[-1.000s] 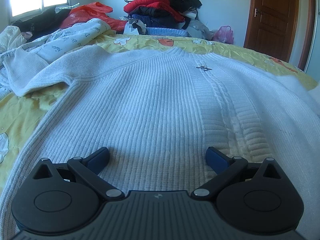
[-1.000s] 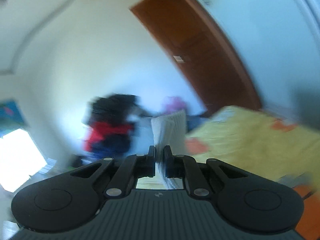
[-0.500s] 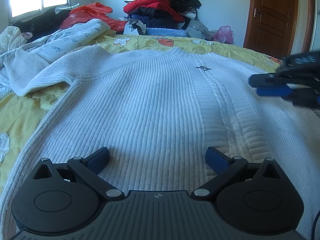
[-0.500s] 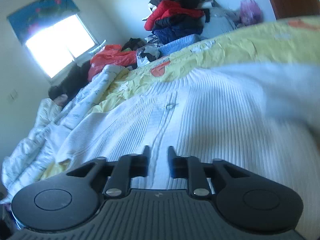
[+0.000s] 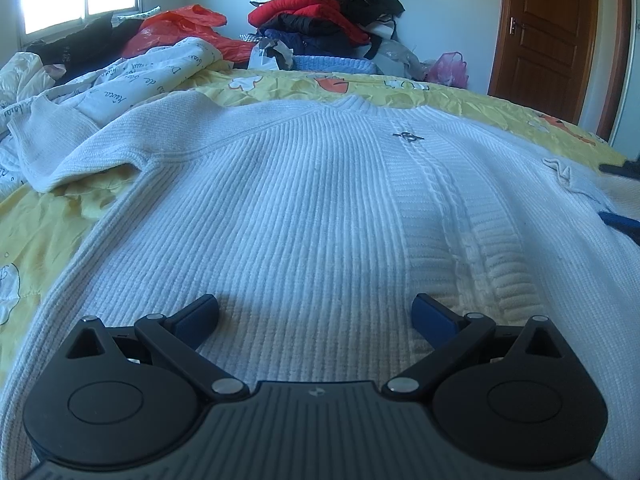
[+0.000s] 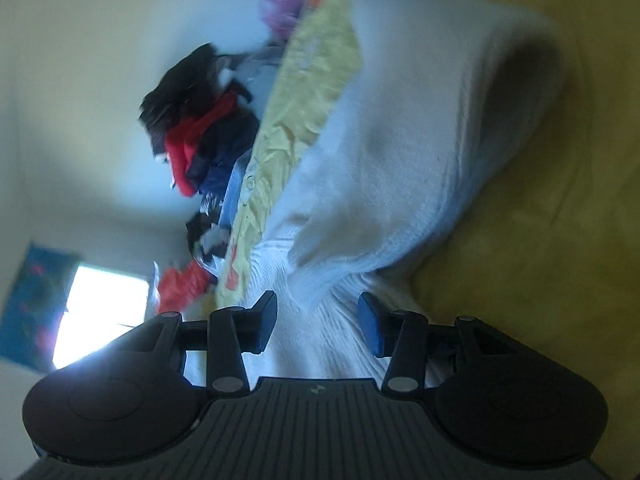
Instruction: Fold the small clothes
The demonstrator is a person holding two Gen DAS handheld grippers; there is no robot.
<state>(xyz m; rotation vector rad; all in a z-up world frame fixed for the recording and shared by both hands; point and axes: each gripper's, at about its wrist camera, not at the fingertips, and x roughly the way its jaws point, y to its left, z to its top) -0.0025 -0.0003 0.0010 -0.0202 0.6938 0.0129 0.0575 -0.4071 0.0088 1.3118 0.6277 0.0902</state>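
A white ribbed knit sweater (image 5: 304, 208) lies flat, front up, on a yellow bedspread (image 5: 48, 224). Its left sleeve (image 5: 60, 148) is bent out to the left. My left gripper (image 5: 316, 312) is open and empty, low over the sweater's lower part. My right gripper (image 6: 318, 320) is open, rolled sideways, with the sweater's right sleeve (image 6: 420, 152) lying folded just ahead of its jaws. The right view is blurred. The right gripper's blue pad shows at the right edge of the left wrist view (image 5: 622, 226).
A pile of red, black and blue clothes (image 5: 320, 20) stands at the far end of the bed. A printed white quilt (image 5: 120, 84) and an orange bag (image 5: 180, 28) lie at the far left. A brown door (image 5: 548, 28) is at the right.
My right gripper has let go of the sleeve, opened, rolled sideways and drawn back to the right. The sleeve now lies on the sweater's right side. My left gripper has not moved.
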